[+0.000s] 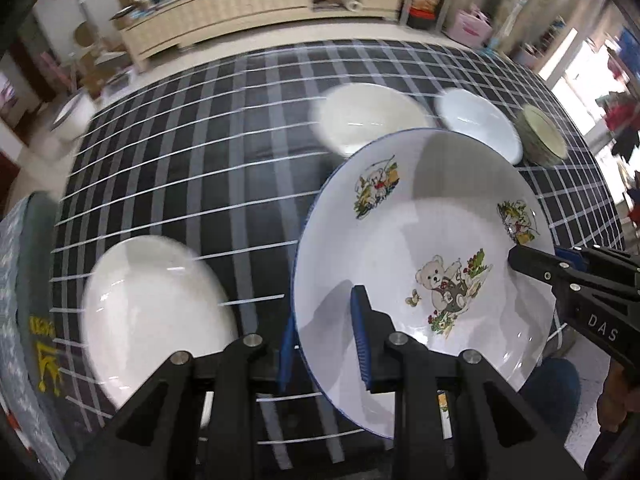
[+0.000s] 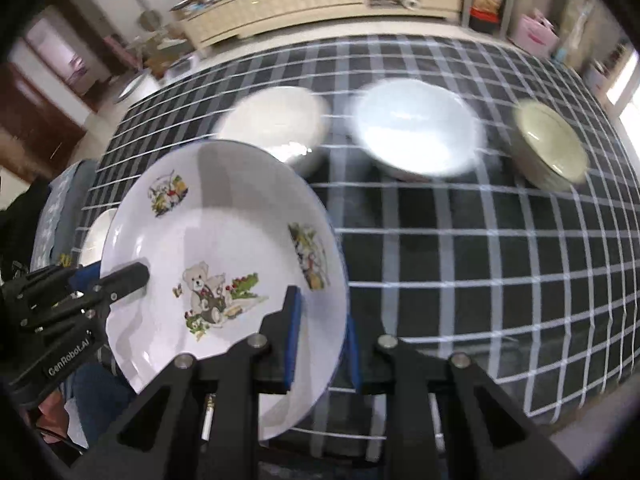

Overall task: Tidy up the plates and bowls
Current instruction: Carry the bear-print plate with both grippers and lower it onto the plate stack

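Observation:
A white, blue-rimmed teddy-bear plate (image 1: 420,232) (image 2: 224,216) hangs tilted above the checked table, held at two opposite sides of its rim. My left gripper (image 1: 326,312) (image 2: 114,274) is shut on the rim's left side, one finger on the plate's face and the other underneath. On the right side of the rim, my right gripper (image 2: 322,308) (image 1: 536,254) is shut in the same way. A plain white plate (image 1: 156,312) (image 2: 96,236) lies on the table to the left, below the held plate.
Three bowls stand in a row across the far half of the black-and-white checked tablecloth (image 2: 480,264): a white bowl (image 1: 368,120) (image 2: 276,124), a pale blue-white bowl (image 1: 476,120) (image 2: 416,128) and a greenish bowl (image 1: 540,136) (image 2: 548,144). A cabinet (image 1: 240,12) stands beyond the table.

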